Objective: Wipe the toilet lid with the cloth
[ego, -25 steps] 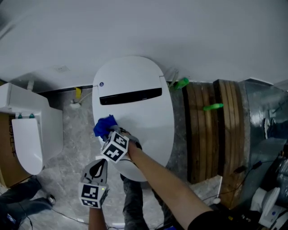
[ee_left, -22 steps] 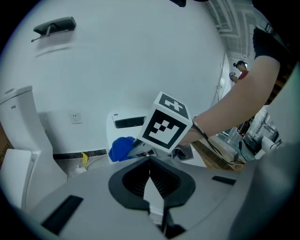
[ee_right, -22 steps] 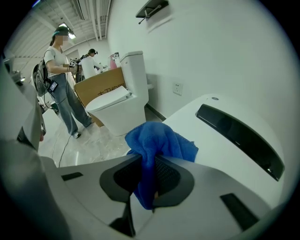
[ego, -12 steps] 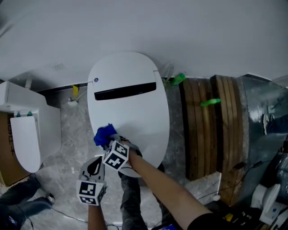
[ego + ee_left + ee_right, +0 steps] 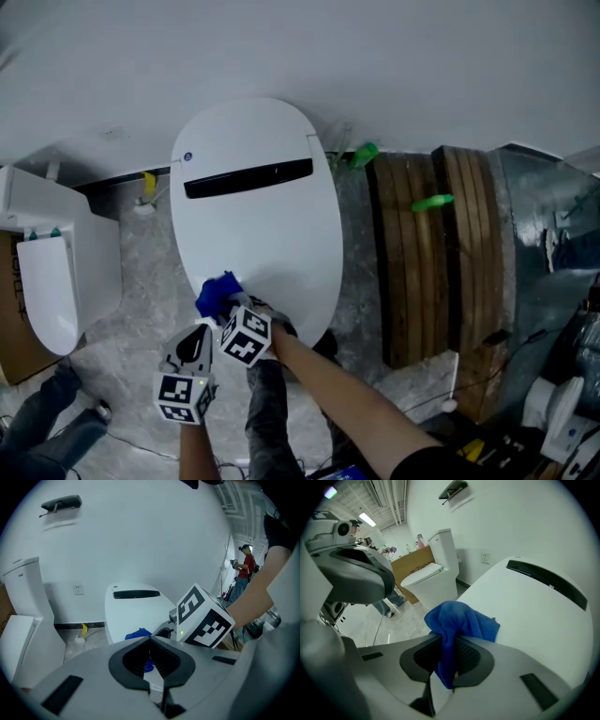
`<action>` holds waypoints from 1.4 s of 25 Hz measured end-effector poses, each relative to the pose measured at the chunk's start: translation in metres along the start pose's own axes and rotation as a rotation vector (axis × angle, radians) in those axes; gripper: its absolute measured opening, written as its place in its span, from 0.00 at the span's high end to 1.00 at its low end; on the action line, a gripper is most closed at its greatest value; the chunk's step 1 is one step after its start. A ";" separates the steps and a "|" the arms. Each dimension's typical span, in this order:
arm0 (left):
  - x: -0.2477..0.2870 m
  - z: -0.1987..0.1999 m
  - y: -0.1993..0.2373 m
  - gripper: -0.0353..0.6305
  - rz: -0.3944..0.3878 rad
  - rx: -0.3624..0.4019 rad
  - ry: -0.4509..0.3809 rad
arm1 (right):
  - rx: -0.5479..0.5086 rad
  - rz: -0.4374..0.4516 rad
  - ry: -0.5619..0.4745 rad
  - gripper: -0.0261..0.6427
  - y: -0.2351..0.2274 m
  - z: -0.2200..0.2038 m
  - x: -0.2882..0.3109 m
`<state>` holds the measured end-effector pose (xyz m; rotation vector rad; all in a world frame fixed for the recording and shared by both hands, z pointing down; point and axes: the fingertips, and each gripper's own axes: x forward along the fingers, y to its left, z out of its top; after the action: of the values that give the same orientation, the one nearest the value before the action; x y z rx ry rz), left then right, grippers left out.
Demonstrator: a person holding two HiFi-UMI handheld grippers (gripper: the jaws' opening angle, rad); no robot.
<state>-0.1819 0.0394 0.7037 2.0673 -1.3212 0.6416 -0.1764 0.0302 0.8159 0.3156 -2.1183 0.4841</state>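
Head view first: looking steeply down on the white toilet lid [image 5: 258,206], closed, with the blue cloth [image 5: 217,292] bunched at its near left edge and pinched in the right gripper [image 5: 228,302]. Holding the left gripper [image 5: 195,345] just beside it and nearer, off the lid over the grey floor [image 5: 141,281], touching nothing. Left gripper view next: left gripper [image 5: 151,654] pressed together on nothing. Beyond it, glimpsing the cloth [image 5: 138,633] against the toilet lid [image 5: 136,609], beside the marker cube [image 5: 204,618] of the right gripper. Right gripper view last: right gripper [image 5: 449,660] clamped on a fold of the cloth [image 5: 461,620], most of it puffed out ahead of the jaws, a tail hanging below, seemingly resting at the edge of the toilet lid [image 5: 534,625]. Risks, as a guess: slipping off the rim this close to the edge and wiping air. Scraping bare jaw tips on the glossy surface if tipped too steeply with little cloth underneath. Losing the cloth from so thin a pinch under a firm drag. Clipping the idle left gripper, parked so near.
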 end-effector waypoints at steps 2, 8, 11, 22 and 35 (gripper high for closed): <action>0.000 -0.003 -0.004 0.93 -0.003 -0.004 0.002 | -0.002 0.010 0.005 0.86 0.005 -0.006 -0.001; -0.001 -0.010 -0.015 0.93 -0.008 -0.006 0.007 | -0.015 0.028 0.022 0.86 0.018 -0.023 -0.005; -0.001 -0.010 -0.019 0.93 -0.008 0.000 0.007 | -0.010 0.045 0.027 0.86 0.028 -0.035 -0.009; 0.003 -0.008 -0.032 0.93 -0.015 -0.014 -0.007 | 0.039 0.082 0.045 0.86 0.053 -0.075 -0.021; 0.022 -0.011 -0.059 0.93 -0.038 -0.008 0.008 | 0.082 0.094 0.067 0.86 0.057 -0.124 -0.044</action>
<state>-0.1200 0.0524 0.7126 2.0764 -1.2756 0.6262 -0.0839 0.1387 0.8294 0.2435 -2.0579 0.6295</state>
